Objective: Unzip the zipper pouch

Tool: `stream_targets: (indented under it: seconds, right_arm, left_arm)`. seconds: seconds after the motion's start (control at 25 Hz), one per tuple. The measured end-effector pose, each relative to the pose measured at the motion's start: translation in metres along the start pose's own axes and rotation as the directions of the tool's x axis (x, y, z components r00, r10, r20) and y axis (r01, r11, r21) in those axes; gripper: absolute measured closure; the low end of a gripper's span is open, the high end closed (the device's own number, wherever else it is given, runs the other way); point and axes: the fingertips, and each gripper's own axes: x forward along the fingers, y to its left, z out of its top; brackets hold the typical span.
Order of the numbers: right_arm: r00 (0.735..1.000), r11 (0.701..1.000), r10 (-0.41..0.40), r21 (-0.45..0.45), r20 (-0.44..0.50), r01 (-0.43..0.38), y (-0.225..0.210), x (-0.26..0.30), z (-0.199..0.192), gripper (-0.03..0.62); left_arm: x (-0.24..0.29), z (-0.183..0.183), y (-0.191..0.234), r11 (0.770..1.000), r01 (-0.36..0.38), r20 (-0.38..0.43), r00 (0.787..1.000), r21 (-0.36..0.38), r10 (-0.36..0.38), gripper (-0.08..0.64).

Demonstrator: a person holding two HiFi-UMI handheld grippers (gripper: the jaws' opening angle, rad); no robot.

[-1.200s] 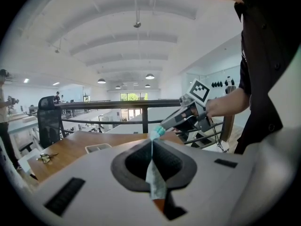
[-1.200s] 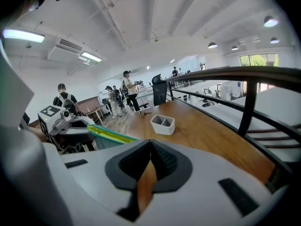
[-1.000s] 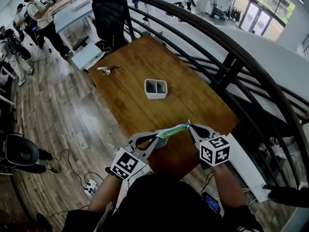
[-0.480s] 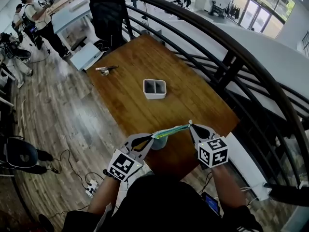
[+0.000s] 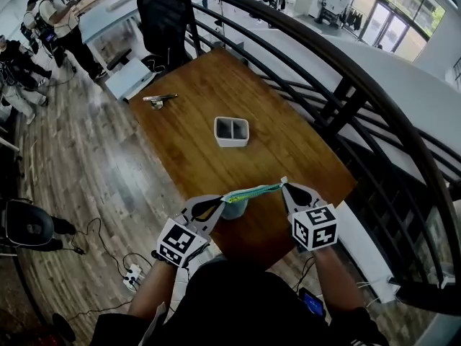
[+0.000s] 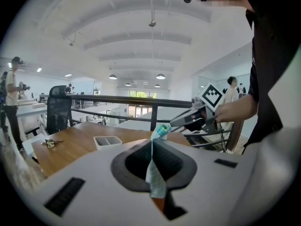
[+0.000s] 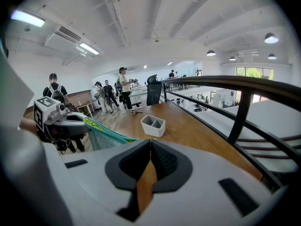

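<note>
Holding zipper pouch (image 5: 252, 192) taut above tabletop (image 5: 194, 146): left tongs (image 5: 223, 202) clamped on one end, right tongs (image 5: 284, 184) pinched on other; next likely needs a steady pull to open it.

Versus one second earlier: slight leftward drift of left gripper (image 5: 222, 202); longer span of zipper pouch (image 5: 250, 192) stretched between it and right gripper (image 5: 283, 186).

No legible text, brand, number or sign in any view, only coded black-and-white square patterns on left marker cube (image 5: 178, 242) and right marker cube (image 5: 314, 227)
</note>
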Motion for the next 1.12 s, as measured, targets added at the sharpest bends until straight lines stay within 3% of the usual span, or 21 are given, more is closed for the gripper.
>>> stream_targets:
  seconds: [0.32,0.76,0.8,0.92,1.12]
  right_arm:
    - [0.998,0.999,-0.03,-0.029,0.046,0.032,-0.013,-0.003,0.017,0.591]
    - [0.99,0.995,-0.099,-0.018,0.099,0.102,-0.029,-0.004,0.039,0.581]
    - [0.989,0.994,-0.104,-0.004,0.103,0.105,-0.032,-0.003,0.04,0.549]
    - [0.99,0.995,-0.09,0.042,0.108,0.086,-0.034,0.0,0.042,0.47]
    - [0.991,0.997,-0.075,0.014,0.114,0.074,-0.027,0.001,0.038,0.474]
  left_arm:
    - [0.018,0.004,0.01,1.0,-0.009,0.007,1.0,-0.008,0.01,0.543]
    - [0.043,0.013,0.035,0.989,-0.056,0.073,0.995,-0.137,0.066,0.538]
    - [0.045,0.013,0.036,0.989,-0.061,0.073,0.995,-0.138,0.071,0.52]
    - [0.043,0.019,0.04,0.988,-0.087,0.09,0.991,-0.128,0.099,0.375]
    - [0.031,0.014,0.052,0.977,-0.114,0.106,0.985,-0.178,0.134,0.358]
